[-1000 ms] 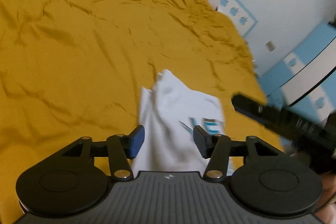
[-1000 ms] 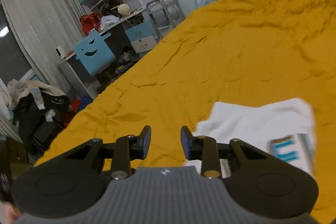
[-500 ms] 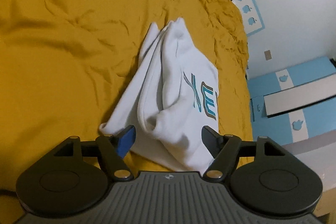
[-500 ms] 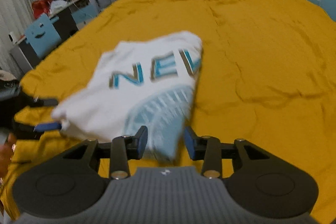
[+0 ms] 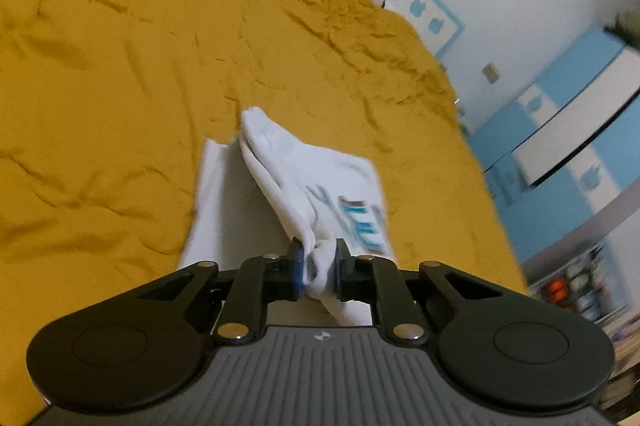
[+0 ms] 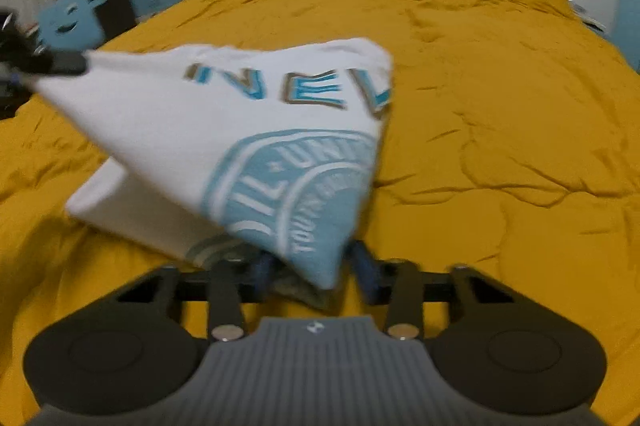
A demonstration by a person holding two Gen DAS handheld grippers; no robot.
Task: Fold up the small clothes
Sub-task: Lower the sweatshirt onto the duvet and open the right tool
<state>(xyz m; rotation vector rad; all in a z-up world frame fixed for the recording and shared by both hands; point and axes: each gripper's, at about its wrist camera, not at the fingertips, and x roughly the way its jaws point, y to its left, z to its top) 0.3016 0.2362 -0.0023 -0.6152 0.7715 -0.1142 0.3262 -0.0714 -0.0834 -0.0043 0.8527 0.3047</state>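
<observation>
Left gripper clamped on a bunched white corner of the shirt, jaws just drawn together, fabric pinched between the pads. Right gripper set around the shirt's printed corner, jaws just narrowed with cloth between them; full clamp hard to tell, the blue pads showing either side of the fabric with a little gap. Just past the right gripper, blue round emblem; farther, block letters. Shirt lifted off the bedspread along its near edge, stretched taut between both grippers, far part resting on the bedspread. Opposite corner seen in the right view held at the left edge of the frame. Beyond the shirt, bare rumpled bedspread, then a pillow at its far end.

Likely step: raising the near edge to carry it over for a fold. To do it well:
- confirm the right grip bites through all layers before pulling
- keep both corners level and the edge taut, no sag in the middle
- carry both across together, same pace, toward the shirt's far edge
- lay edge on edge, then release
- avoid catching the bedspread below the shirt.
</observation>
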